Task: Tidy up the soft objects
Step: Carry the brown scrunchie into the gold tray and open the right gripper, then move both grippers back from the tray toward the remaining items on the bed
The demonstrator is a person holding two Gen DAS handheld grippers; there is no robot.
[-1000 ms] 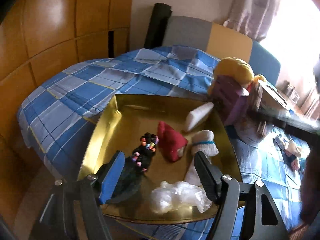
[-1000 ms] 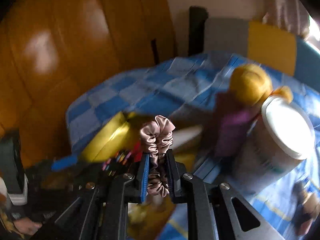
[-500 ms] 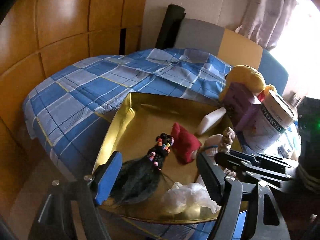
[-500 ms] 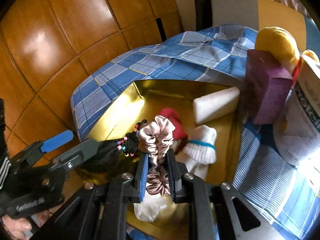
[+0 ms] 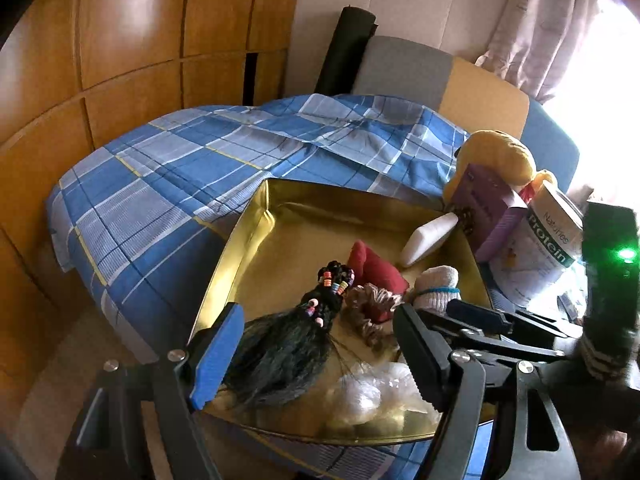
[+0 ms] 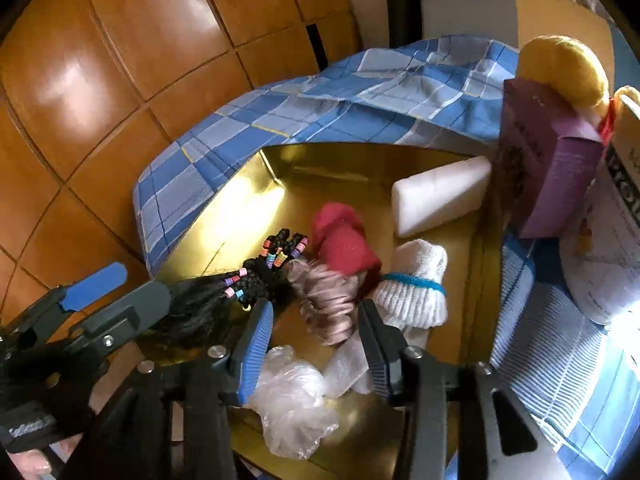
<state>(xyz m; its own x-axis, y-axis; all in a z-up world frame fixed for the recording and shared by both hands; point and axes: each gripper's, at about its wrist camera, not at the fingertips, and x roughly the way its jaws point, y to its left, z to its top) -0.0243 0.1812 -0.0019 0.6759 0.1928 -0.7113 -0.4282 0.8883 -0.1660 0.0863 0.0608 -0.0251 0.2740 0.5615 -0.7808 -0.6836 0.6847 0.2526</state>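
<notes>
A gold tray point(image 5: 256, 216) on the bed holds a black braided hairpiece point(image 5: 292, 344), a red soft piece point(image 5: 376, 268), a white sock bundle with a blue band point(image 5: 436, 284), a white foam block point(image 5: 428, 234) and a crumpled plastic bag point(image 5: 368, 392). A pink satin scrunchie point(image 6: 324, 296) lies in the tray between hairpiece and sock. My right gripper point(image 6: 314, 312) hangs just over it, its jaws opening, pads clear of the scrunchie on both sides. My left gripper point(image 5: 318, 320) stands open over the tray's near edge, above the hairpiece, holding nothing.
A yellow plush toy point(image 5: 500, 156), a purple box point(image 5: 492, 208) and a protein canister point(image 5: 548, 248) crowd the tray's right side. A blue checked bedcover point(image 5: 200, 168) lies under and behind the tray. Wooden wall panels point(image 5: 120, 60) stand to the left.
My right gripper came down into the tray and its jaws parted, letting go of the scrunchie, which now rests in the tray. The left gripper stayed nearly still.
</notes>
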